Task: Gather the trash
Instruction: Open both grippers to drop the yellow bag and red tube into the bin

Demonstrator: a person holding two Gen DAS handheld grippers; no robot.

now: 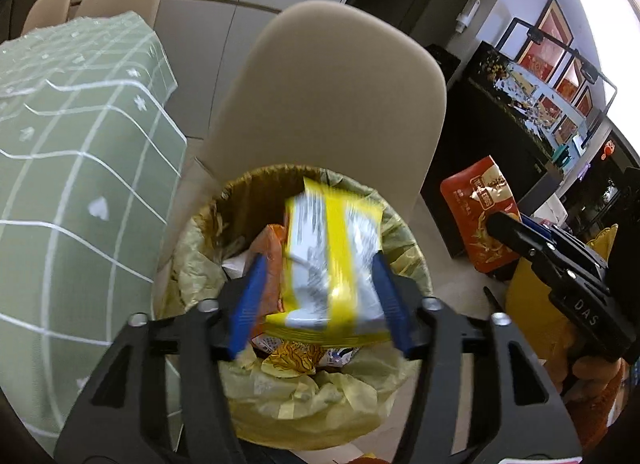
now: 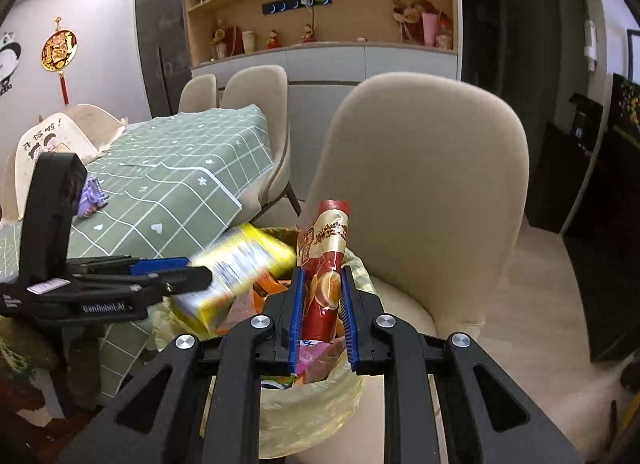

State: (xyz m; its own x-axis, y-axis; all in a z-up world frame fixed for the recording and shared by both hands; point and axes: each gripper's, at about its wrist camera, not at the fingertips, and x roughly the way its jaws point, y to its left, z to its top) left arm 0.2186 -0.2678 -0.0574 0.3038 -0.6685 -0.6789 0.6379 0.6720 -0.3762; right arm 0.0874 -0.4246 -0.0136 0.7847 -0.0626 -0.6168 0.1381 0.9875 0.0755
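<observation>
The yellow packet (image 1: pixel 332 260) hangs blurred between the left tongs (image 1: pixel 322 288) over the lined bin (image 1: pixel 192 240), so the step in hand looks like dropping it in; the pads stand apart and seem no longer to press it. The right tongs (image 2: pixel 323 306), just beside, are clamped on a red snack packet (image 2: pixel 326 264) above the same bin. Next, they must part over the opening.

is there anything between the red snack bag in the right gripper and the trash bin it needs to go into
Nothing visible blocks it. The red snack bag, clamped in the right gripper, hangs over the open, yellow-lined trash bin. The yellow packet, blurred, is at the left gripper, off to one side; wrappers already fill the bin.
</observation>
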